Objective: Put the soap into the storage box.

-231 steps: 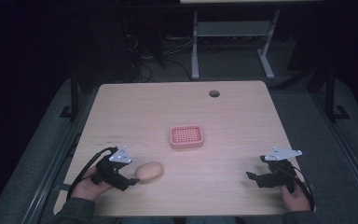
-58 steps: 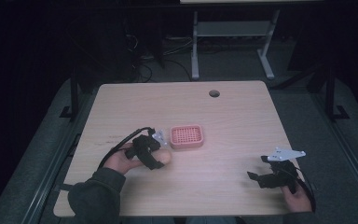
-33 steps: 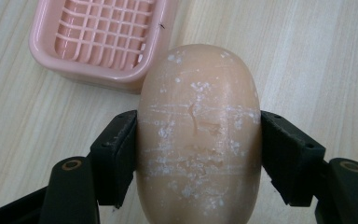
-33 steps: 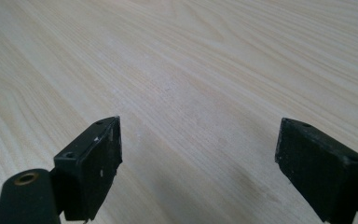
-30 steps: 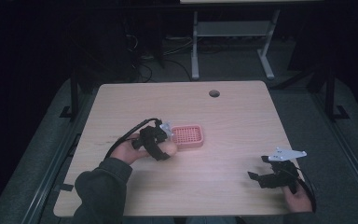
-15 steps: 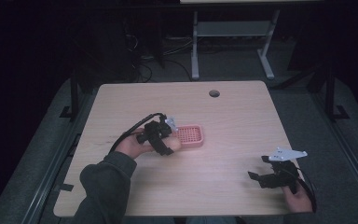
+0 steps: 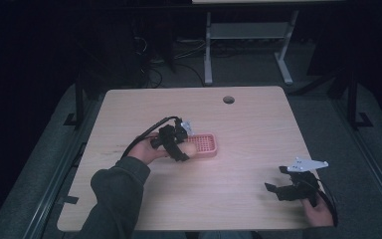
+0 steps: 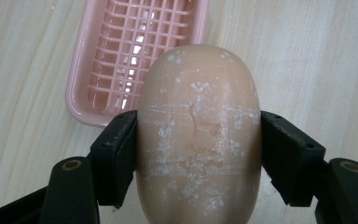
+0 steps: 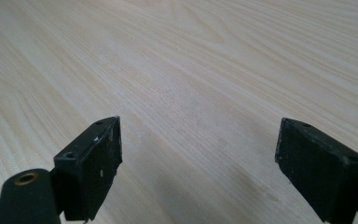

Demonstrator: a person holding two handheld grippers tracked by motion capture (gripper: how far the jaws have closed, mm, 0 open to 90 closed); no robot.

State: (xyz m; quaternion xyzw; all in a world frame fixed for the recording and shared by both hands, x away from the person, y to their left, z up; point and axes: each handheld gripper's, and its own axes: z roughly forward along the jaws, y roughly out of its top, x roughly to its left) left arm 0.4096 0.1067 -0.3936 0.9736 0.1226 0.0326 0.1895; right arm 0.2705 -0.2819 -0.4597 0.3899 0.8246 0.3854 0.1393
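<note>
Two jaws of the left gripper (image 8: 198,154) clamp the soap (image 8: 199,140) at its sides. Ahead of this gripper and partly beneath the soap's far end lies the pink tray (image 8: 121,60) on the counter (image 7: 258,149). Right gripper (image 9: 198,168) stands wide open, holding nothing, above bare counter.

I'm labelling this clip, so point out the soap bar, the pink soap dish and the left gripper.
soap bar (image 8: 198,135), left gripper view, its speckled top face.
pink soap dish (image 8: 121,56), left gripper view, its slotted floor.
left gripper (image 7: 181,144), high view, between its jaws.
</note>
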